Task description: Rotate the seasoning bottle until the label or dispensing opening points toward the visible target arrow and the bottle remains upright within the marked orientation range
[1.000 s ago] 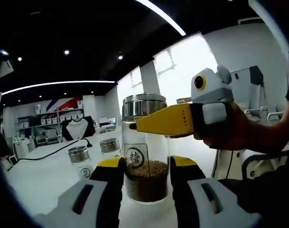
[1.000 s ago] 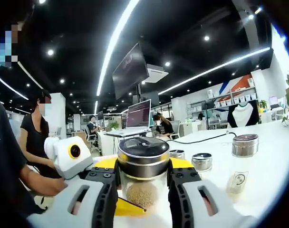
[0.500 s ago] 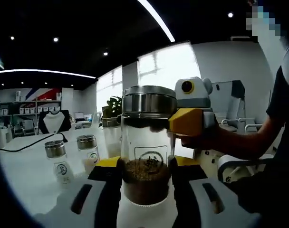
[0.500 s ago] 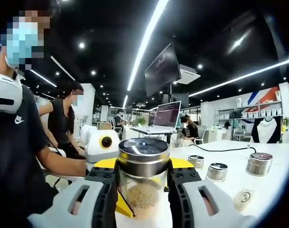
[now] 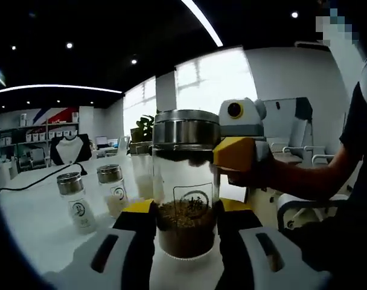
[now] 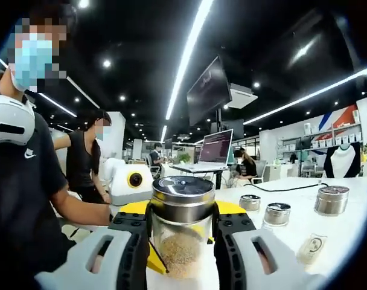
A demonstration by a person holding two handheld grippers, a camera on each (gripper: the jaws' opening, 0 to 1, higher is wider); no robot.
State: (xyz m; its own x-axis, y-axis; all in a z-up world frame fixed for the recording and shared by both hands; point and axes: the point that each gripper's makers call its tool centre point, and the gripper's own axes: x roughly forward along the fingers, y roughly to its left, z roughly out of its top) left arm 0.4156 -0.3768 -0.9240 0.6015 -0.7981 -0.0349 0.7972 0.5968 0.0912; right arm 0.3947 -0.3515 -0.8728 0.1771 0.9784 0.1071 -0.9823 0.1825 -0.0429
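Note:
The seasoning bottle [image 5: 186, 175] is clear glass with a steel lid and brown granules in its lower half. It stands upright on the white table [image 5: 32, 223]. Its round black label [image 5: 194, 199] faces the left gripper view, a little right of centre. My left gripper [image 5: 186, 208] is shut on the bottle's lower body, one yellow-tipped jaw on each side. My right gripper [image 6: 182, 211] is shut on the bottle just under the steel lid [image 6: 182, 194]. The right gripper [image 5: 238, 154] comes in from the right at lid height, held by a hand.
Two small steel-lidded jars [image 5: 72, 199] [image 5: 111, 190] stand left of the bottle, with a taller jar [image 5: 141, 175] behind. More jars [image 6: 277, 213] [image 6: 331, 199] sit on the table to the right. A laptop [image 6: 215, 151] and seated people are beyond the table.
Over the second both views swung around the bottle. The label moved from left of centre to right of centre between my left jaws. The right gripper went from crossing the bottle's front to its right side.

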